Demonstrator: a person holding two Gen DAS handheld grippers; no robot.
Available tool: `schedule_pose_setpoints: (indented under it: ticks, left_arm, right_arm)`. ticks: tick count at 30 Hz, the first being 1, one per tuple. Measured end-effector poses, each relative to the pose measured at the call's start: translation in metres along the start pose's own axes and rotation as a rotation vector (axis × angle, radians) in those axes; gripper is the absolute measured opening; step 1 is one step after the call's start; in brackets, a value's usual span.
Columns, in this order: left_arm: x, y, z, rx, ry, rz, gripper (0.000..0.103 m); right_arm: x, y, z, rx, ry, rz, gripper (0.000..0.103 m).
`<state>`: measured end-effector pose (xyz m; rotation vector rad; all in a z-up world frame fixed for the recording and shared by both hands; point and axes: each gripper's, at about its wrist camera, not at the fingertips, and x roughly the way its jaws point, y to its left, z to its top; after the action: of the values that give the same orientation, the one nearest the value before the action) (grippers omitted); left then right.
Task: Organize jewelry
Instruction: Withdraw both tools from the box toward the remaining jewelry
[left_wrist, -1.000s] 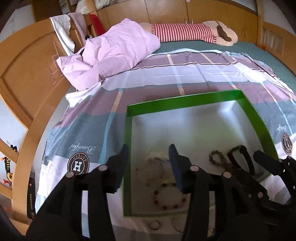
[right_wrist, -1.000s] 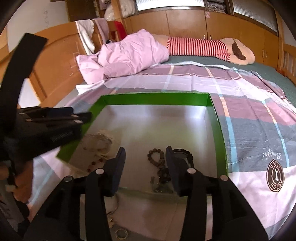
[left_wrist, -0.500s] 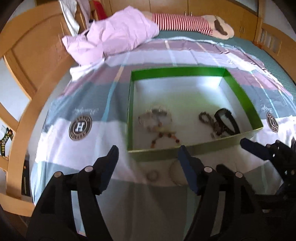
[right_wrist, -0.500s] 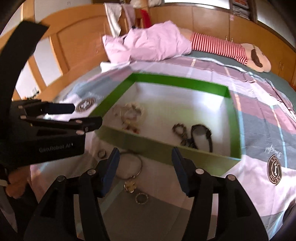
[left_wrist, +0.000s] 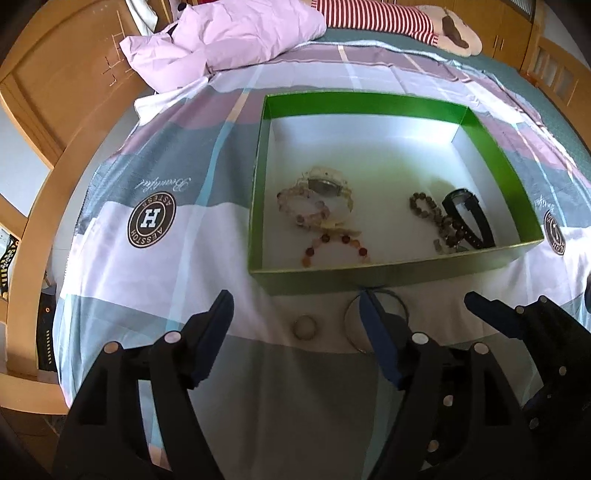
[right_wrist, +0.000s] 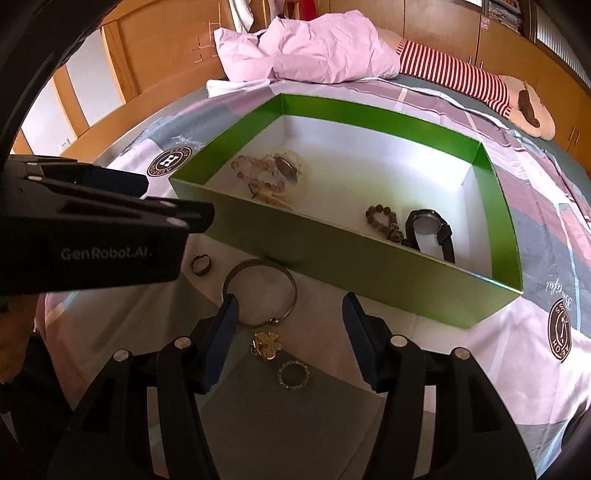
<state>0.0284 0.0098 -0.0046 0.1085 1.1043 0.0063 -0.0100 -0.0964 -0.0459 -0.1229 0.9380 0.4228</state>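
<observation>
- The thin metal bangle (left_wrist: 376, 321) is lying partly behind a left gripper finger.
- The green box's near wall (right_wrist: 354, 258) is hiding part of the black wristwatch (right_wrist: 430, 232).

Left gripper (left_wrist: 295, 310) held low and level, fingers (left_wrist: 218, 325) spread wide apart, nothing between them. Right gripper (right_wrist: 290, 314) likewise spread wide, fingers (right_wrist: 356, 325) parted and empty, pointing forward and down. Side by side, left gripper's body visible at the left edge of the right wrist view, right gripper's tip poking into the left wrist view at the right.
</observation>
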Motion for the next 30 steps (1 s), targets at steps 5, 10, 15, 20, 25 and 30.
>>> schedule_pose_setpoints:
  ticks: [5,10,15,20,25,30]
  left_arm:
    - [0.005,-0.004,-0.002,0.012,0.02,0.017,0.073]
    - [0.011,-0.003,-0.003,0.007,0.043,0.027,0.073]
    - [0.011,-0.004,-0.003,0.015,0.047,0.03,0.074]
    - [0.013,-0.003,-0.003,0.016,0.055,0.035,0.075]
    - [0.017,-0.001,-0.004,0.003,0.077,0.036,0.075]
    - [0.022,0.002,-0.004,-0.011,0.102,0.038,0.075]
  right_arm:
    - [0.002,-0.003,0.0,0.011,0.013,0.004,0.058]
    - [0.007,-0.003,-0.003,0.014,0.037,0.006,0.058]
    - [0.01,-0.001,-0.005,0.008,0.048,0.008,0.058]
    - [0.013,0.001,-0.007,-0.001,0.057,0.006,0.058]
    - [0.015,0.001,-0.008,-0.001,0.066,0.006,0.058]
    - [0.022,0.004,-0.011,-0.019,0.077,-0.006,0.058]
